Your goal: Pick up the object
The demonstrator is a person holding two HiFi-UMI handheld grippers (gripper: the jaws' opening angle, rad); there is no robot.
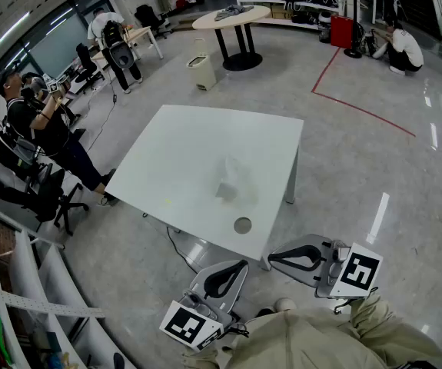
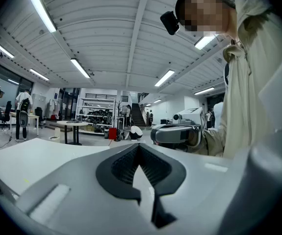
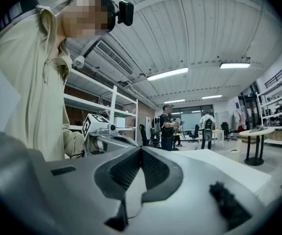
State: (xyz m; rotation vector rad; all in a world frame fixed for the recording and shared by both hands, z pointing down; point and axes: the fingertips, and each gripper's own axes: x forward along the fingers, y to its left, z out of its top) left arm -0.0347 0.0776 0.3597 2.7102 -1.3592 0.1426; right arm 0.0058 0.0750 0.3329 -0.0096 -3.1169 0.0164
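Big open workshop, glossy grey floor, one white square tabletop [image 1: 176, 148] in the middle. The object [image 1: 232, 181] sits alone on it, a little toward the near right of centre, well apart from every edge, with a round cable hole [image 1: 242, 225] between it and the near edge. From the head view it's small, pale and nearly the same tone as the surface; it looks like a crumpled or folded wad of paper or thin plastic, but it's too washed out to be sure. If so, my guess: very light, soft, gives under the pads, not fragile, likely to slide on the smooth top if nudged sideways. Best hold is probably across the raised middle, coming down from above with one jaw on each side, rather than picking at a thin edge. Left gripper [image 1: 240, 267] and right gripper [image 1: 273, 258] are both held low by the person's body, off the near edge of the tabletop and well apart from the object. Each gripper view shows its jaws pressed together, tips meeting, nothing between them. Both need to spread before any approach. No container on the tabletop. The only one I see is a white bin [image 1: 201, 72] on the floor beyond the far edge, by a round table [image 1: 230, 18]; can't see into it from here.
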